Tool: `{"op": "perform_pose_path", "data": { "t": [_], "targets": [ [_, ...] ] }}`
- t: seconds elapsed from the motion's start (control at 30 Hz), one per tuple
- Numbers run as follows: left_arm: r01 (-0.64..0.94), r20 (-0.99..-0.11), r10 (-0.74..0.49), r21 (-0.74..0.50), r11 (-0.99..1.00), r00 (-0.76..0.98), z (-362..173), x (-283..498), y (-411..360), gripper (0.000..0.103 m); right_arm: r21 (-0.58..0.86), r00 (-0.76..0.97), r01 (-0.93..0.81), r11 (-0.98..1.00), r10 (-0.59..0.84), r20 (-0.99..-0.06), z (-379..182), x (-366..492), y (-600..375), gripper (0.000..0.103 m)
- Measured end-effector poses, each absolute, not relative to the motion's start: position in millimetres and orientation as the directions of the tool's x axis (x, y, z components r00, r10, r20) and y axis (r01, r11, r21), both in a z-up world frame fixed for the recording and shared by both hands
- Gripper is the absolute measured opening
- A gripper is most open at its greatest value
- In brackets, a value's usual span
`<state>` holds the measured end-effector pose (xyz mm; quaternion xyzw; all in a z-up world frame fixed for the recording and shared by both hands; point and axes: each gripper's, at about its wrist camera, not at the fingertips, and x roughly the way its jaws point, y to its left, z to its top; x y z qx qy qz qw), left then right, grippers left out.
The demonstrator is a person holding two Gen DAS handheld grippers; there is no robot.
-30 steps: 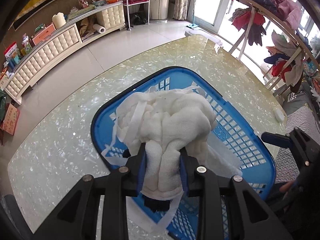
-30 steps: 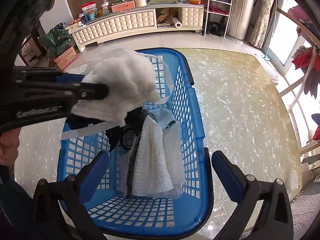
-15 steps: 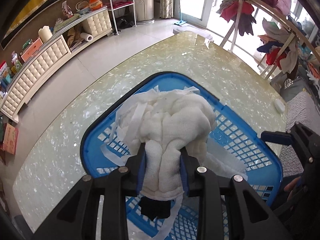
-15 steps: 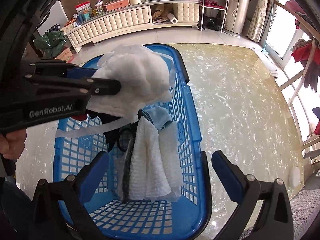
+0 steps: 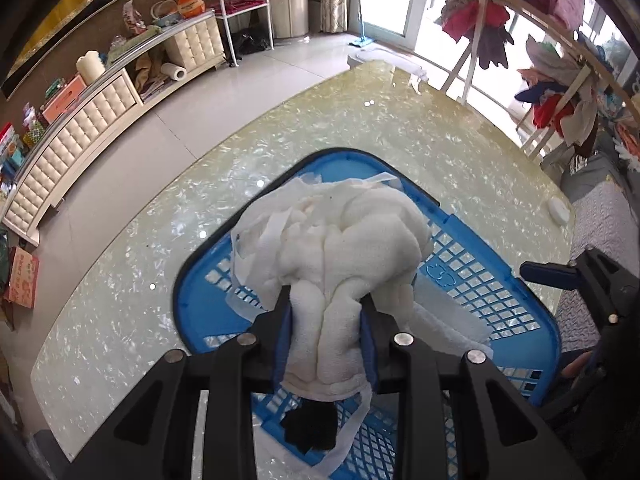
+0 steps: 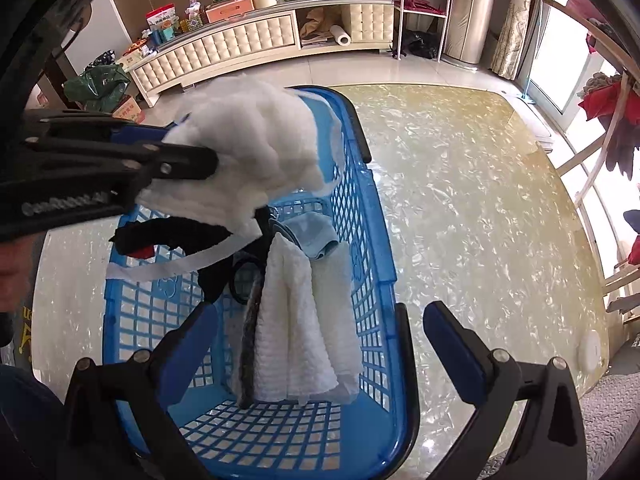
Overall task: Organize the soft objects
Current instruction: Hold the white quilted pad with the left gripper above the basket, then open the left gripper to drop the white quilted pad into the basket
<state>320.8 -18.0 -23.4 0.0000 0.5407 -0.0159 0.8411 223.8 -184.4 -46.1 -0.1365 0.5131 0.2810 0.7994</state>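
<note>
My left gripper (image 5: 326, 304) is shut on a bunched white towel (image 5: 352, 248) and holds it above the blue plastic basket (image 5: 500, 304). In the right wrist view the same white towel (image 6: 256, 148) hangs from the left gripper (image 6: 192, 160) over the basket (image 6: 376, 240), with a black cloth (image 6: 172, 234) and a white strip dangling under it. Inside the basket lie a folded white waffle cloth (image 6: 300, 328), a light blue cloth (image 6: 316, 236) and a dark item. My right gripper (image 6: 320, 332) stands open over the basket's near right rim, holding nothing.
The basket sits on a glossy marbled table (image 6: 480, 220). A small white round object (image 6: 591, 354) lies near the table's right edge. A cream cabinet (image 6: 248, 40) with clutter lines the far wall. A clothes rack (image 5: 552, 40) stands to the right. A person's hand (image 6: 12, 264) shows at left.
The left gripper has lifted the towel a little and rolled slightly, so the basket appears lower and farther in its view. The right gripper has stayed in place, open.
</note>
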Motion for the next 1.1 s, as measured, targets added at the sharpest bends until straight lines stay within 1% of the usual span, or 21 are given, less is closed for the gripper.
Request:
{"op": "perform_pose_path", "data": {
  "t": [0.23,0.37,0.47,0.57,0.6,0.7,0.8,0.83,0.87,0.9,1.0,1.07,1.1],
  "targets": [
    [0.048,-0.927,-0.020,-0.002,0.999,0.374,-39.9,331.2,-26.4,0.029,0.072,0.313,-0.577,0.814,0.302,-0.900,-46.9,227.4,-187.2,0.103],
    [0.087,-0.930,-0.006,0.027,0.996,0.368,-45.8,330.6,-31.8,0.030,0.070,0.311,-0.576,0.815,0.297,-0.903,-47.3,226.6,-184.3,0.103],
    [0.109,-0.930,-0.015,0.028,0.994,0.367,-47.6,328.5,-32.7,0.030,0.066,0.310,-0.572,0.817,0.290,-0.906,-48.9,226.2,-182.9,0.103],
    [0.130,-0.931,-0.017,0.033,0.991,0.365,-48.6,327.6,-33.3,0.035,0.061,0.307,-0.571,0.819,0.282,-0.909,-50.8,227.5,-182.8,0.103],
    [0.136,-0.931,-0.017,0.035,0.990,0.364,-48.5,327.1,-32.7,0.036,0.057,0.307,-0.571,0.819,0.278,-0.910,-51.6,227.7,-182.6,0.103],
    [0.171,-0.927,0.001,0.070,0.983,0.374,-49.4,326.1,-37.3,0.042,0.053,0.306,-0.570,0.820,0.271,-0.913,-52.0,229.0,-180.0,0.103],
    [0.198,-0.921,0.010,0.095,0.976,0.390,-47.7,323.4,-40.7,0.053,0.052,0.303,-0.571,0.820,0.269,-0.914,-51.9,229.0,-179.9,0.102],
    [0.203,-0.918,0.012,0.101,0.974,0.395,-46.5,322.5,-41.4,0.062,0.051,0.304,-0.571,0.820,0.269,-0.914,-51.6,228.9,-180.2,0.102],
    [0.209,-0.914,0.015,0.108,0.972,0.406,-44.2,321.3,-42.3,0.072,0.052,0.304,-0.571,0.819,0.270,-0.913,-51.3,228.7,-180.3,0.102],
    [0.213,-0.910,0.016,0.114,0.970,0.413,-42.1,320.7,-42.7,0.075,0.053,0.305,-0.572,0.819,0.272,-0.913,-50.8,228.3,-179.9,0.102],
    [0.228,-0.912,-0.012,0.090,0.969,0.411,-31.9,319.1,-41.7,0.076,0.055,0.307,-0.578,0.815,0.278,-0.910,-49.5,227.1,-178.3,0.102],
    [0.243,-0.904,-0.012,0.103,0.964,0.427,-22.6,314.3,-43.2,0.082,0.063,0.306,-0.584,0.809,0.291,-0.906,-47.2,225.6,-178.4,0.102],
    [0.244,-0.901,-0.004,0.113,0.963,0.433,-19.8,312.3,-43.4,0.082,0.066,0.308,-0.586,0.808,0.297,-0.904,-45.7,224.9,-178.9,0.102]
  ]
}}
